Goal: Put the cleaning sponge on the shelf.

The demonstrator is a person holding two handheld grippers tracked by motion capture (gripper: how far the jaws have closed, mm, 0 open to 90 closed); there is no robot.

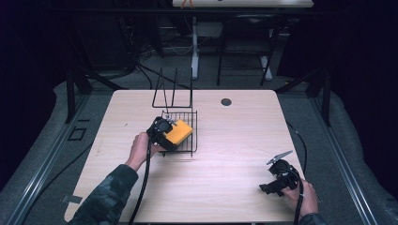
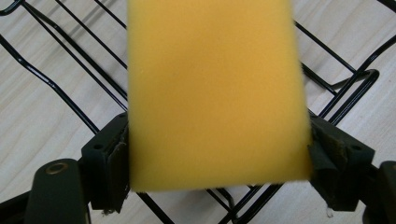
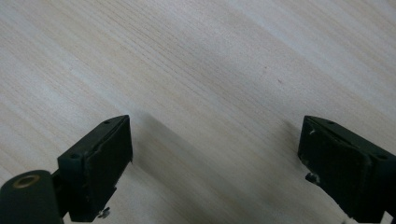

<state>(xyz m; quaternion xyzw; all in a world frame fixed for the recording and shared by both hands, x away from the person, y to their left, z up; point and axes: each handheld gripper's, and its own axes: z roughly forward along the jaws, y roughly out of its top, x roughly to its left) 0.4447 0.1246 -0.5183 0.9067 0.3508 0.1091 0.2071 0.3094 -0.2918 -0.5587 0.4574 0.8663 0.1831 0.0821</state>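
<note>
Left claw [image 2: 217, 154] clamped on yellow sponge [image 2: 215, 93] over wire rack [image 1: 185, 133]; looks soft, light, squishy, so grip wide flanks. Right claw [image 3: 215, 158] apart, over bare tabletop [image 3: 210, 70].

Yellow sponge [image 2: 217, 93]: plain rectangular block, clamped across its width in my left tongs [image 2: 217, 161], held over the rack [image 1: 184, 123]. Rack is black wire, basket-shaped with upright prongs at its far end, sitting on the surface [image 1: 234, 140] left of centre.
</note>
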